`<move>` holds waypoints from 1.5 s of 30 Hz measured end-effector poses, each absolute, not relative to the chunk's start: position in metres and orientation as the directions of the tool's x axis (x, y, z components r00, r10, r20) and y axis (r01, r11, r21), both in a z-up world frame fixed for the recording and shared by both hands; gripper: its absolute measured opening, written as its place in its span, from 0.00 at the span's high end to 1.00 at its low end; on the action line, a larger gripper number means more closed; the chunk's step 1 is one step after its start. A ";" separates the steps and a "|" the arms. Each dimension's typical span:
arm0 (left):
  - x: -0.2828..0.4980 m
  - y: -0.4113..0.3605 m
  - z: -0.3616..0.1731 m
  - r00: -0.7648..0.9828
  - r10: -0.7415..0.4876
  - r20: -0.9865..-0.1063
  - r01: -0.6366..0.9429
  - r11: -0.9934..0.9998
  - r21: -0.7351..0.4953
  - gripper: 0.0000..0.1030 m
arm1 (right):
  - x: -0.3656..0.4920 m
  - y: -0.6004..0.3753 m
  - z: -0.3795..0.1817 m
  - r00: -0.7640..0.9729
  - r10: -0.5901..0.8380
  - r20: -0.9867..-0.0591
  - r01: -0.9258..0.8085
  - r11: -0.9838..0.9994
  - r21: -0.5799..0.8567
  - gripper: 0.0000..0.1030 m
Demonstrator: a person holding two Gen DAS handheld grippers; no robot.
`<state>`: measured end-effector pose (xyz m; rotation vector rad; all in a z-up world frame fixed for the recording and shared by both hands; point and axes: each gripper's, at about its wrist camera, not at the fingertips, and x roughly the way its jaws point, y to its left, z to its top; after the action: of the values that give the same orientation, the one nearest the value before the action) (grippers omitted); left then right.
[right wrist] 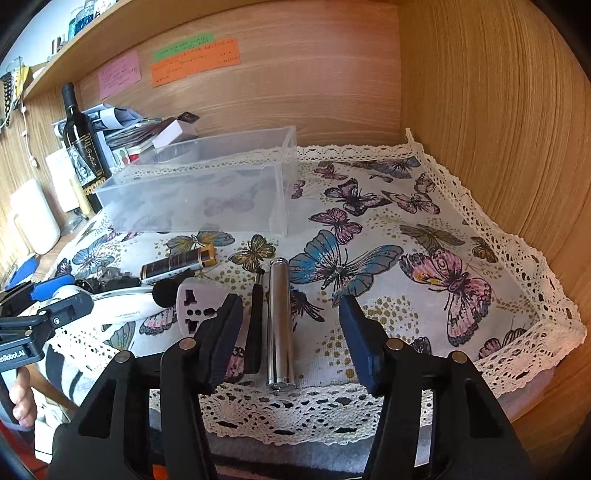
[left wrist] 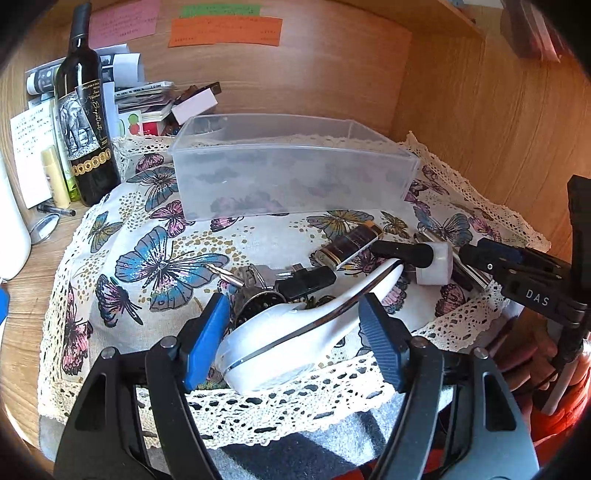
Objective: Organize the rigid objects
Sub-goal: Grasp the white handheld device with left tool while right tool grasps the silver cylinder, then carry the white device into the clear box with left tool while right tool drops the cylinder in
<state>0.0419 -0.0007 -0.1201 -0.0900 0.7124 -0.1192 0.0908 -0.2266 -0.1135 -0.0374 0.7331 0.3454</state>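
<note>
A clear plastic bin (left wrist: 291,166) (right wrist: 207,188) stands on the butterfly cloth (left wrist: 155,258) (right wrist: 406,236). My left gripper (left wrist: 295,332) is open, its blue pads (left wrist: 207,332) on either side of a white device with a chrome stripe (left wrist: 295,332). Behind it lie keys (left wrist: 255,284), a dark battery-like tube (left wrist: 351,245) (right wrist: 177,266), and a white plug adapter (left wrist: 432,266) (right wrist: 199,302). My right gripper (right wrist: 291,332) is open around a silver cylinder (right wrist: 279,325) and a thin black stick (right wrist: 255,325). The right gripper also shows in the left wrist view (left wrist: 491,258).
A wine bottle (left wrist: 83,122) (right wrist: 83,147), papers, small tubes and a white jug (right wrist: 35,218) crowd the left. Wooden walls (right wrist: 498,110) close the back and right. Coloured notes (left wrist: 225,31) hang on the back wall.
</note>
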 end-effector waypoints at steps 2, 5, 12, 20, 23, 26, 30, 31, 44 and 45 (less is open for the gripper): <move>0.040 -0.002 -0.120 0.753 -0.134 -0.645 0.071 0.990 -0.122 0.32 | 0.093 -0.226 -0.117 0.681 0.295 -0.670 -0.320 0.943 0.091 0.60; 0.033 -0.003 -0.119 0.758 -0.128 -0.639 0.066 0.991 -0.120 0.40 | 0.094 -0.226 -0.122 0.671 0.296 -0.680 -0.319 0.943 0.096 0.67; 0.019 -0.009 -0.119 0.750 -0.129 -0.648 0.084 0.991 -0.100 0.51 | 0.095 -0.220 -0.127 0.655 0.313 -0.688 -0.341 0.935 0.101 0.86; 0.032 -0.025 -0.138 0.711 -0.157 -0.685 0.125 0.987 -0.097 0.57 | 0.094 -0.220 -0.129 0.663 0.314 -0.680 -0.345 0.934 0.095 0.86; 0.036 -0.032 -0.138 0.718 -0.176 -0.674 0.148 0.984 -0.100 0.59 | 0.093 -0.219 -0.130 0.668 0.309 -0.677 -0.346 0.934 0.085 0.86; 0.037 -0.040 -0.136 0.723 -0.186 -0.665 0.174 0.981 -0.085 0.63 | 0.091 -0.219 -0.128 0.678 0.300 -0.671 -0.344 0.936 0.071 0.86; 0.036 -0.046 -0.127 0.734 -0.178 -0.655 0.194 0.980 -0.049 0.64 | 0.088 -0.223 -0.119 0.710 0.283 -0.645 -0.328 0.943 0.054 0.86; 0.035 -0.046 -0.123 0.739 -0.180 -0.650 0.199 0.979 -0.045 0.64 | 0.087 -0.225 -0.116 0.717 0.282 -0.637 -0.323 0.945 0.054 0.86; 0.048 -0.025 -0.077 0.776 -0.220 -0.591 0.210 0.974 -0.087 0.65 | 0.084 -0.232 -0.078 0.792 0.299 -0.532 -0.330 0.943 0.038 0.86; 0.049 -0.024 -0.075 0.780 -0.220 -0.586 0.209 0.974 -0.087 0.65 | 0.085 -0.230 -0.074 0.798 0.301 -0.522 -0.333 0.942 0.034 0.86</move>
<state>0.0495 -0.0237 -0.0745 -0.0179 0.6357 -0.2315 0.0846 -0.2305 -0.0739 -0.0609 0.5493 0.3406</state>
